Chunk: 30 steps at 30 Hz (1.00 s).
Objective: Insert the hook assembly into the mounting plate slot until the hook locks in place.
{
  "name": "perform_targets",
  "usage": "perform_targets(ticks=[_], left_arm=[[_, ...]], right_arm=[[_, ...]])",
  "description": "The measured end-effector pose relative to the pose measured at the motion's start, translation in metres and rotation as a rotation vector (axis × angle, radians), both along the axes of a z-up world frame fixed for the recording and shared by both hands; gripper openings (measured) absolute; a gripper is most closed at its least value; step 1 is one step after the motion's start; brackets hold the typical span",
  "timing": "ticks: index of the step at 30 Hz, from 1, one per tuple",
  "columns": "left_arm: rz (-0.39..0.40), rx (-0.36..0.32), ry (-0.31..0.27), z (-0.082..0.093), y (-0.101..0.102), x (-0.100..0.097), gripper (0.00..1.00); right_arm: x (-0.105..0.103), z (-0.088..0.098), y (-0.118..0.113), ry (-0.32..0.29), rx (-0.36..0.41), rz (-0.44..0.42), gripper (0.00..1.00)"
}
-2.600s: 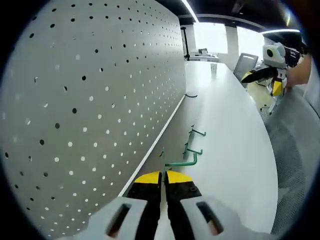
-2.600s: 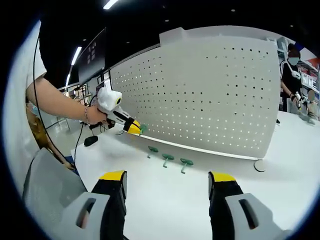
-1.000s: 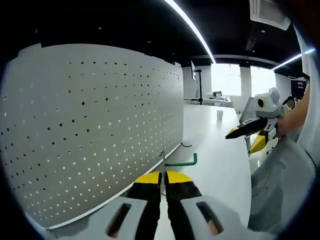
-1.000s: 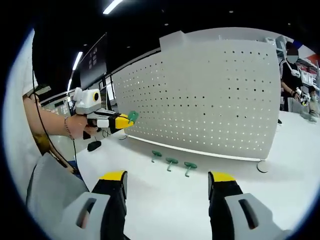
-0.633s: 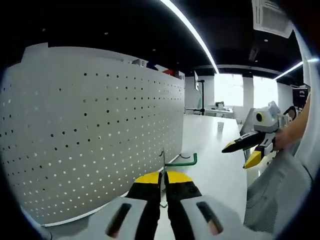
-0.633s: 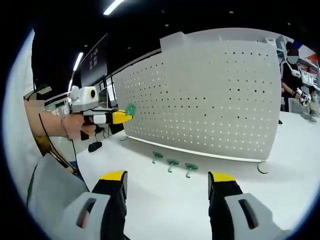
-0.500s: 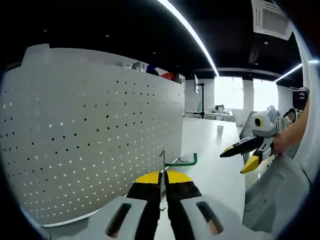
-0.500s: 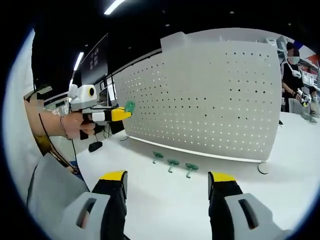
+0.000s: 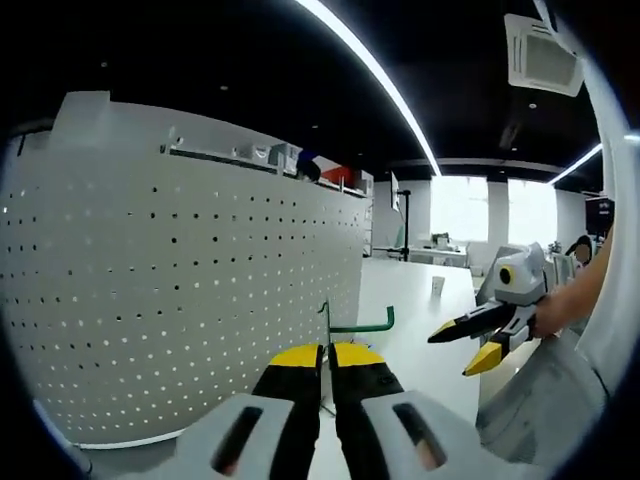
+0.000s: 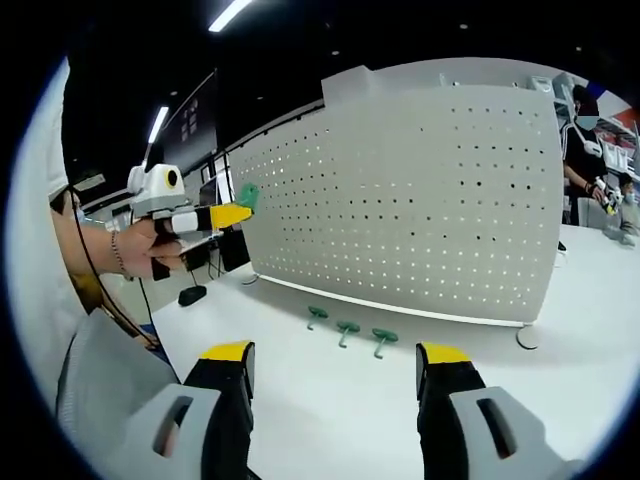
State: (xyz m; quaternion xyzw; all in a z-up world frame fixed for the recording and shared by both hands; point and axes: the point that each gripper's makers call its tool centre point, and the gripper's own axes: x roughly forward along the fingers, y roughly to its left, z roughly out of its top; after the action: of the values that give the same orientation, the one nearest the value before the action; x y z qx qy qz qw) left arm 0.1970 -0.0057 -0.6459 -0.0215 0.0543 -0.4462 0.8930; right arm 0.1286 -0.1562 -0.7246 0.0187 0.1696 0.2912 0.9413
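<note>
In your left gripper view, your left gripper [image 9: 326,352] has its yellow-tipped jaws pressed together on the green hook [image 9: 358,324], which sticks up and out past the tips, its bent end pointing right. The white pegboard [image 9: 180,300] stands upright just to the left of the hook, its rows of holes running away from you; the hook is near the board's face (whether it touches, you cannot tell). Your right gripper [image 9: 478,340] comes in from the right, held in your hand [image 9: 553,310], jaws parted.

In your right gripper view, your right gripper [image 10: 335,360] has its jaws spread wide with nothing between them, above the white table [image 10: 330,400]. Three spare green hooks [image 10: 346,330] lie in a row on the table in front of the pegboard's foot. At left, your left gripper carries the green hook raised beside the pegboard's left edge.
</note>
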Motion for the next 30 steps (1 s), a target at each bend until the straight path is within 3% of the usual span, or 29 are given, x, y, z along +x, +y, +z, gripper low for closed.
perform_targets(ticks=[12, 17, 22, 30], left_arm=[[0.008, 0.001, -0.003, 0.000, 0.001, -0.001, 0.02], [0.009, 0.003, -0.002, -0.002, 0.001, 0.000, 0.02], [0.010, 0.010, -0.004, -0.001, 0.000, 0.000, 0.02], [0.017, 0.015, -0.002, -0.004, 0.001, 0.001, 0.02]], right_arm=[[-0.001, 0.002, 0.001, -0.008, -0.002, 0.008, 0.63], [-0.001, 0.019, 0.006, -0.073, 0.032, 0.021, 0.63], [-0.004, 0.057, 0.016, -0.215, 0.104, 0.056, 0.62], [-0.005, 0.072, 0.023, -0.259, 0.137, 0.079, 0.63]])
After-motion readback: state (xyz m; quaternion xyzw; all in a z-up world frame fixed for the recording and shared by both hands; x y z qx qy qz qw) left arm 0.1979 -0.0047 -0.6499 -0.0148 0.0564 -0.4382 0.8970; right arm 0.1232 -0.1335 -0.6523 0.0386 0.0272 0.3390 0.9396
